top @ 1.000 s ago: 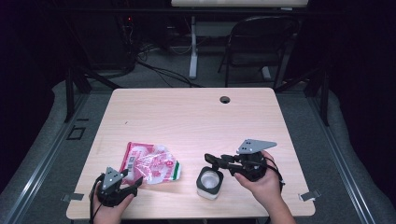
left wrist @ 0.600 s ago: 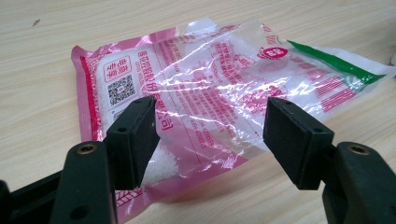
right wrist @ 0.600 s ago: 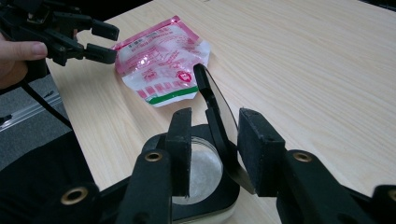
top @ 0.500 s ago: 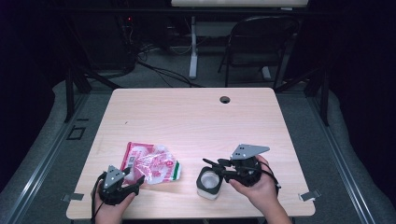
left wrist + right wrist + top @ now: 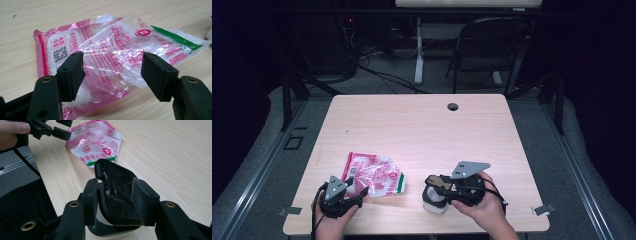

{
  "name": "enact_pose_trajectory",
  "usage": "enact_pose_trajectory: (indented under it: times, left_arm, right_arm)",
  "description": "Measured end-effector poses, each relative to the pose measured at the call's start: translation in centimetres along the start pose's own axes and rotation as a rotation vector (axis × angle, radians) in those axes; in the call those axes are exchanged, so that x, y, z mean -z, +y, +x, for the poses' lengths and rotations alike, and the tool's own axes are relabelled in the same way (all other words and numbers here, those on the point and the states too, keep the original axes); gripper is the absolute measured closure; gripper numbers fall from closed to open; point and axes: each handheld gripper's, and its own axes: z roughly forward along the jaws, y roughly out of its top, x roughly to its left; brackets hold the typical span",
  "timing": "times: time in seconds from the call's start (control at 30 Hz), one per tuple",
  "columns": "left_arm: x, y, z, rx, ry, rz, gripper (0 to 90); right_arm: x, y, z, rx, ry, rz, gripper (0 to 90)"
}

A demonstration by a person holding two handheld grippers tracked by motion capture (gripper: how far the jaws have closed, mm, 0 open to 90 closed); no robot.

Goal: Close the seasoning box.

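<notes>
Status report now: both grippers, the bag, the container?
Left gripper open, jaws on either side of the pink bag. Right gripper shut on the black lid of the white container. Nothing in the way.

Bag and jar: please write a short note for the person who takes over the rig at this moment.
Left gripper: open, low over the near end of the bag, jaws either side of it, not gripping.
Right gripper: jaws shut on the black lid of the white jar; the lid stands tilted up.
Bag lies flat on the table, left of the jar, with white grains inside.
Done: lid gripped and apparently raised.
Left, probably: take the lid clear, grip the bag, bring it to the jar.
</notes>
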Motion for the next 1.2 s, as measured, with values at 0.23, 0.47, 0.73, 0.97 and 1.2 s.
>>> enact_pose_trajectory:
  times: [0.23, 0.47, 0.73, 0.97, 1.2]
  left_arm:
    - [-0.01, -0.02, 0.04, 0.003, 0.001, 0.001, 35.2]
    - [-0.04, -0.03, 0.01, 0.002, -0.002, 0.004, 35.2]
    - [-0.03, -0.04, 0.08, 0.001, 0.002, -0.001, 35.2]
    - [-0.07, -0.04, 0.05, 0.0, 0.0, 0.001, 35.2]
    - [-0.06, -0.05, 0.04, 0.0, 0.0, 0.002, 35.2]
  right_arm:
    - [-0.05, 0.0, 0.05, 0.004, 0.005, 0.005, 57.3]
    - [-0.22, -0.05, 0.13, 0.007, 0.013, 0.014, 57.3]
    - [-0.43, -0.09, 0.22, 0.021, 0.025, 0.037, 56.9]
    - [-0.52, -0.1, 0.29, 0.029, 0.028, 0.043, 56.5]
    - [-0.55, -0.1, 0.33, 0.03, 0.029, 0.045, 56.4]
